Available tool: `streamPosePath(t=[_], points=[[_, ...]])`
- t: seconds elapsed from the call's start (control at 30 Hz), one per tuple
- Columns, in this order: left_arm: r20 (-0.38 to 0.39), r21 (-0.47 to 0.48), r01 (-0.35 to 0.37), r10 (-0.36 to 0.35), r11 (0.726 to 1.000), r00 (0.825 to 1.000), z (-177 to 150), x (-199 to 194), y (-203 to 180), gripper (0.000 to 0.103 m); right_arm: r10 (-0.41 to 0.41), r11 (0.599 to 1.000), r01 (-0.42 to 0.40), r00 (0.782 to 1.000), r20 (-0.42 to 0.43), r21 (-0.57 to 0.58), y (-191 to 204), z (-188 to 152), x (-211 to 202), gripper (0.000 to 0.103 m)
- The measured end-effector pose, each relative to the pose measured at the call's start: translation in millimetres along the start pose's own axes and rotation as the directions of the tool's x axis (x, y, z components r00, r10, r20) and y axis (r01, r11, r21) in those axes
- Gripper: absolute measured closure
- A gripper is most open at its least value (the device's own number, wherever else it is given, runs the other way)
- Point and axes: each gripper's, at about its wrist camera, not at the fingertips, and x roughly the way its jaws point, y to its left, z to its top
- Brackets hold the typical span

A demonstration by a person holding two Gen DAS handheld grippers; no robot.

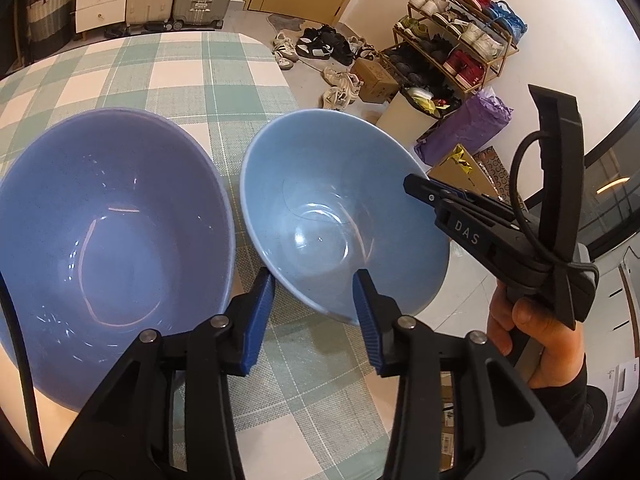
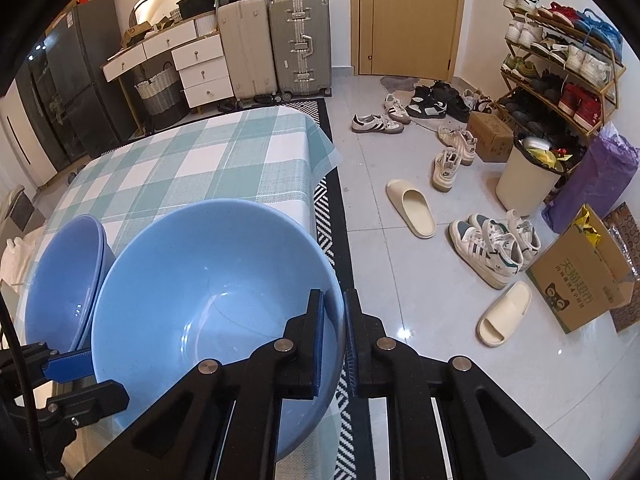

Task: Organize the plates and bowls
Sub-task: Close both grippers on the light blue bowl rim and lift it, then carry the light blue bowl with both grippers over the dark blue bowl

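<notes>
On the checked worktop (image 2: 168,168), the darker blue bowl (image 1: 108,224) sits to the left of the light blue bowl (image 2: 208,292); its near edge is cut off behind your left gripper (image 1: 316,312), and from the right wrist camera only a sliver of it shows behind the light bowl. Your left gripper straddles the light bowl's near rim, one jaw outside and one inside, jaws still apart; whether the pads actually touch the wall you cannot tell. Your right gripper (image 2: 334,328), at the light bowl's right rim, has its jaws pressed onto that rim. The bowl's underside is hidden, so its footing on the worktop is unclear.
</notes>
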Motion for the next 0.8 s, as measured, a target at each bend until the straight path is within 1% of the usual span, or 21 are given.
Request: streamPosePath(t=[0.1, 0.4, 0.8], points=[[0.004, 0.014, -0.009, 0.009, 1.000, 1.000, 0, 1, 1, 0.072, -0.007, 1.000, 0.007, 1.000, 0.002, -0.007, 0, -1, -1, 0.093], [0.012, 0.042, -0.018, 0.018, 0.999, 1.000, -1, 2, 3, 0.075, -0.012, 1.000, 0.012, 1.000, 0.008, -0.015, 2, -5, -4, 0.093], [0.018, 0.066, -0.017, 0.016, 0.998, 1.000, -3, 1, 0, 0.075, -0.015, 1.000, 0.016, 1.000, 0.024, -0.021, -1, -9, -12, 0.093]])
